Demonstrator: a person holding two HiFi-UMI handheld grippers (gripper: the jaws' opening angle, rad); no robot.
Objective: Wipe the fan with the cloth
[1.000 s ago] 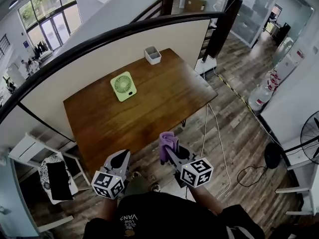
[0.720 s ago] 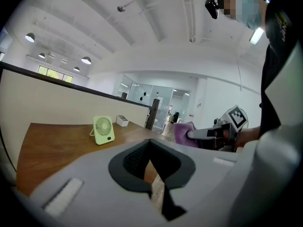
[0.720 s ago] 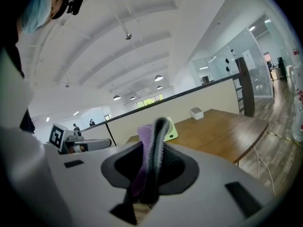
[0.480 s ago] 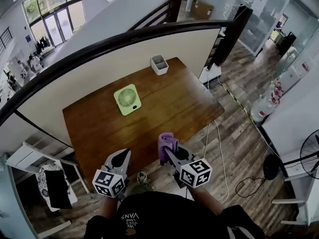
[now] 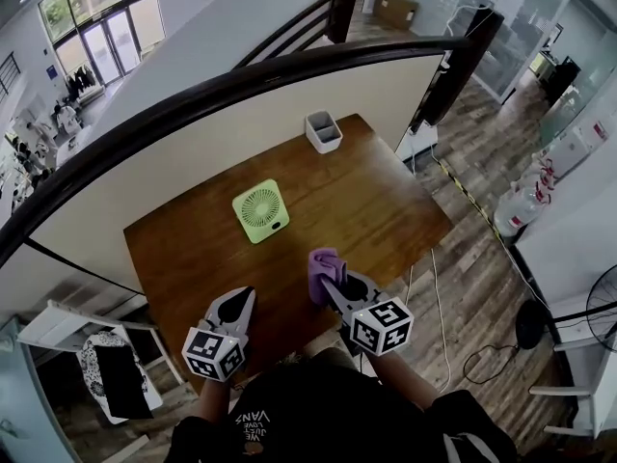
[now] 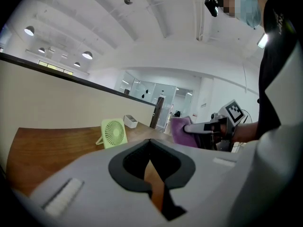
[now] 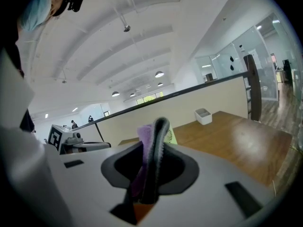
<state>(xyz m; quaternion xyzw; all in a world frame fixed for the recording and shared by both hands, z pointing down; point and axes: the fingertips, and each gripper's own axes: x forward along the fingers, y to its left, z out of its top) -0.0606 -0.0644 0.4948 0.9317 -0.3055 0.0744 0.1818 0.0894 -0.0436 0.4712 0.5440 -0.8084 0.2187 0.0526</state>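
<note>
A small light-green square fan (image 5: 260,210) stands upright on the brown wooden table (image 5: 366,210), left of its middle; it also shows in the left gripper view (image 6: 113,133). My right gripper (image 5: 331,278) is over the table's near edge, shut on a purple cloth (image 5: 325,269) that sticks up between its jaws (image 7: 147,141). My left gripper (image 5: 236,309) is beside it to the left, at the near edge, shut with nothing in it. Both are well short of the fan. In the left gripper view the cloth (image 6: 182,131) and right gripper appear at right.
A white open box (image 5: 323,130) sits at the table's far edge against a cream partition wall (image 5: 193,152) with a dark rail. A white cable (image 5: 439,297) trails on the wood floor right of the table. A white chair (image 5: 106,365) stands at the lower left.
Both grippers have come forward from over the floor to over the table's near edge, closer to the fan. The cloth stays in the right gripper.
</note>
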